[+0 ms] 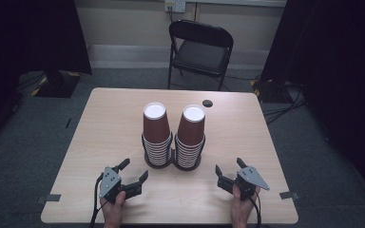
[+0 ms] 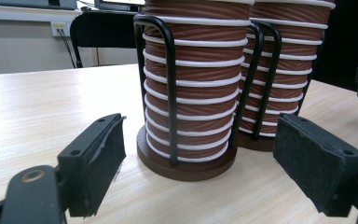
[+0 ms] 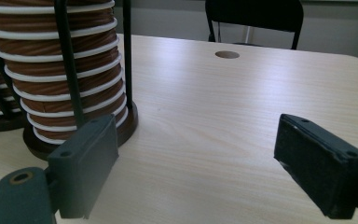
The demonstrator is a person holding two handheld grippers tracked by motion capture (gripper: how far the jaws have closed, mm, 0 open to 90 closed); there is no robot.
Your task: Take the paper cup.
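Note:
Two stacks of brown paper cups with white rims stand upside down at the table's middle, the left stack (image 1: 156,134) and the right stack (image 1: 190,137). Each sits in a black wire holder (image 2: 170,93) on a round brown base (image 2: 186,165). My left gripper (image 1: 134,171) lies near the front left, open, jaws aimed at the left stack (image 2: 191,79) with nothing between them. My right gripper (image 1: 229,167) rests at the front right, open and empty. The right stack (image 3: 60,74) stands to the left of its jaws in the right gripper view.
The wooden table (image 1: 104,123) has a round cable hole (image 1: 207,103) near its far edge. A black folding chair (image 1: 200,47) stands behind the table. Dark curtains hang at both sides, and cables lie on the grey floor at the right (image 1: 280,111).

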